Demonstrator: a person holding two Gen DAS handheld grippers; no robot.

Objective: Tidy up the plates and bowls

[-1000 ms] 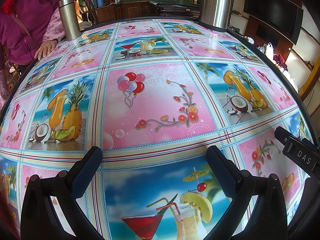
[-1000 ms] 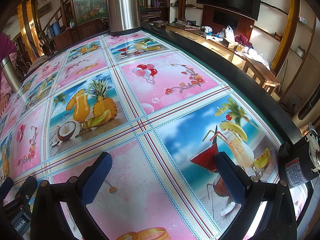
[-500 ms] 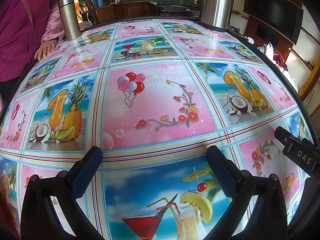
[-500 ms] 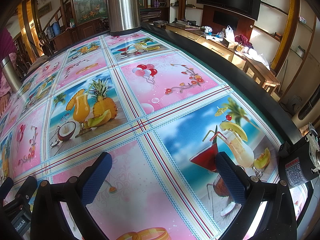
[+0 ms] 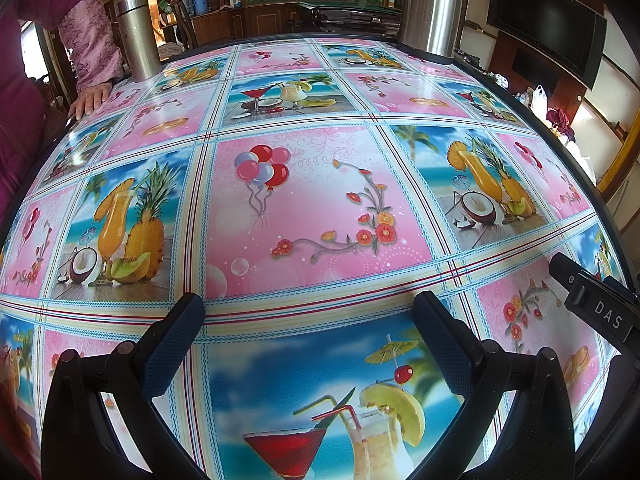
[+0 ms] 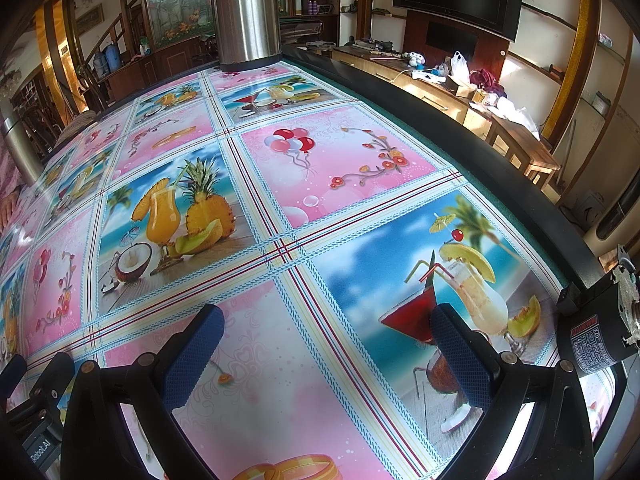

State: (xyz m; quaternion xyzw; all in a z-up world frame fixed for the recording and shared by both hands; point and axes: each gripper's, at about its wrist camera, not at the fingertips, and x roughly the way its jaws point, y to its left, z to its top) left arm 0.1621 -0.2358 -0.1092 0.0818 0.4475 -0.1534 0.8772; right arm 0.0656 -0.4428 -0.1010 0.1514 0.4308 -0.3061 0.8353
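Observation:
No plate or bowl shows in either view. My left gripper [image 5: 310,312] is open, its blue-padded fingers spread wide above the table [image 5: 320,200], which wears a glossy cloth printed with fruit, cocktails and balloons. My right gripper [image 6: 326,322] is open too, nothing between its fingers, low over the same table [image 6: 280,200] near its right edge. In the left wrist view, part of the right gripper's body [image 5: 592,308] sits at the far right. In the right wrist view, part of the left gripper's body [image 6: 36,400] shows at the lower left corner.
A tall steel flask [image 5: 430,8] stands at the table's far right and a smaller steel cylinder [image 5: 138,36] at the far left. A person in a magenta sleeve rests a hand [image 5: 90,100] on the left edge. Beyond the right rim [image 6: 460,128] are a wooden bench and television.
Both grippers are still. The person at the left has shifted further left, leaving mostly the sleeve and hand in view.

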